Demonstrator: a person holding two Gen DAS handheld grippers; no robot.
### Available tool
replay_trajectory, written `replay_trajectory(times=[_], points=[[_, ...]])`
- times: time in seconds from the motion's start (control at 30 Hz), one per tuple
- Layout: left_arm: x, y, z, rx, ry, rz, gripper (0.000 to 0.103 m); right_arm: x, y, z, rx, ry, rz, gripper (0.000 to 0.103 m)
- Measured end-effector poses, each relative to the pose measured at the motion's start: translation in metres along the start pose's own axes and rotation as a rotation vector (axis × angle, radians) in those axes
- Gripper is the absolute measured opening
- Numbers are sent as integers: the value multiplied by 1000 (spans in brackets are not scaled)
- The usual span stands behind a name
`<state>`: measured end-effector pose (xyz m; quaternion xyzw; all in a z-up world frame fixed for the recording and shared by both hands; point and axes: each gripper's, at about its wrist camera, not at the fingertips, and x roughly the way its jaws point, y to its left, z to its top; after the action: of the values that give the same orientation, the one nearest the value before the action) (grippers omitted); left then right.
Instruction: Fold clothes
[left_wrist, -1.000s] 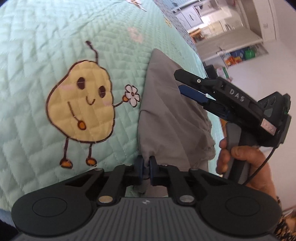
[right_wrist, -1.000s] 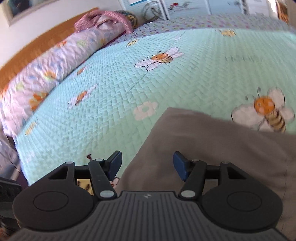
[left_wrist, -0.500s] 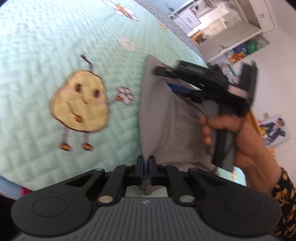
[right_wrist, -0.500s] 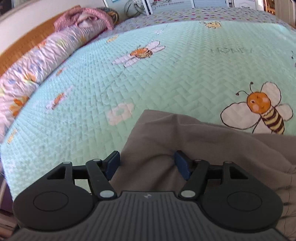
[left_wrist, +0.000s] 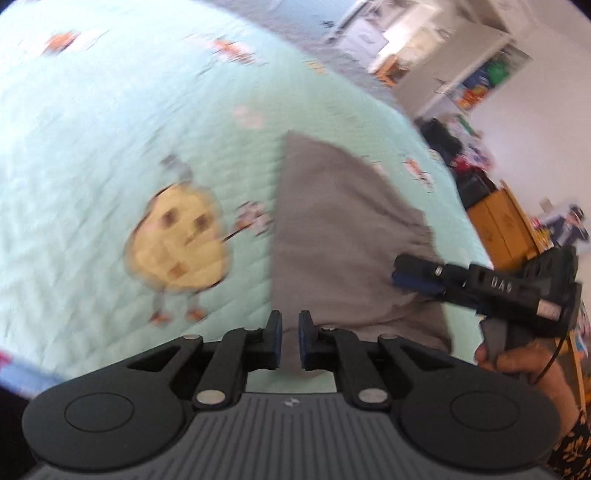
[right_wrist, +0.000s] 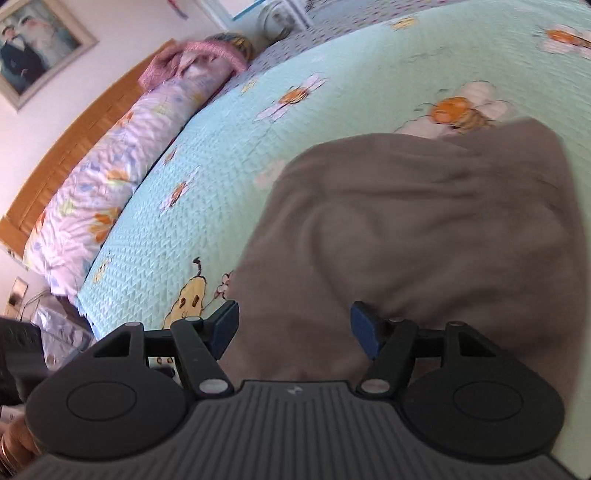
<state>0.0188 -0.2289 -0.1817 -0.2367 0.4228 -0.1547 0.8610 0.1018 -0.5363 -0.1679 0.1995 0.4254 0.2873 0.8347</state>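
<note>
- At the far left of the right wrist view we see a wooden headboard (right_wrist: 74, 147) and a long floral pillow (right_wrist: 99, 192) lying along it, with a pink cloth (right_wrist: 195, 55) bunched at its far end.
- Next comes the mint quilted bedspread (left_wrist: 92, 129), which carries a yellow pear figure (left_wrist: 181, 247) holding a small flower; the left wrist view is blurred, so its details are soft.
- Just to the right of the pear lies the grey garment (left_wrist: 332, 236), flat on the bedspread near the bed's edge, its left border running straight and its top narrowing to a point.
- Our left gripper (left_wrist: 288, 341) hovers at the garment's near edge. Its jaws have just been opening and now stand slightly parted, with a thin gap between the blue pads and no cloth pinched in it: it has let go.
- Our right gripper (right_wrist: 291, 326) is over the same grey garment (right_wrist: 424, 240), jaws spread wide; wrinkled cloth lies below and between them, but the pads press on nothing.
- In the left wrist view that right gripper (left_wrist: 413, 275) appears at the right, over the garment's gathered edge, held by a hand (left_wrist: 524, 373) with a patterned sleeve.
</note>
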Motion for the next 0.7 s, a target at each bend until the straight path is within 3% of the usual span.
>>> replay_trajectory(times=[0.03, 0.1, 0.13, 0.17, 0.27, 0.4, 0.57, 0.67, 0.7], points=[[4, -9, 5, 28, -9, -10, 21, -8, -4, -5, 15, -12, -1, 68], [19, -26, 14, 85, -19, -22, 39, -20, -8, -3, 47, -69, 37, 70], [32, -33, 16, 112, -16, -19, 42, -24, -11, -2, 60, -91, 52, 72], [47, -37, 17, 127, 5, -13, 42, -22, -19, -1, 79, -86, 30, 75], [86, -37, 8, 119, 96, 22, 42, -11, -51, -15, 157, -42, -46, 71], [84, -36, -1, 153, 56, 10, 42, -30, -59, -17, 233, -98, 23, 71], [86, -34, 1, 134, 54, 7, 43, -51, -58, 9, 252, -267, 109, 72], [80, -37, -3, 173, 52, 16, 43, -47, -79, 21, 319, -332, 114, 73], [78, -37, -5, 179, 51, 16, 43, -41, -93, 20, 366, -304, 44, 71]])
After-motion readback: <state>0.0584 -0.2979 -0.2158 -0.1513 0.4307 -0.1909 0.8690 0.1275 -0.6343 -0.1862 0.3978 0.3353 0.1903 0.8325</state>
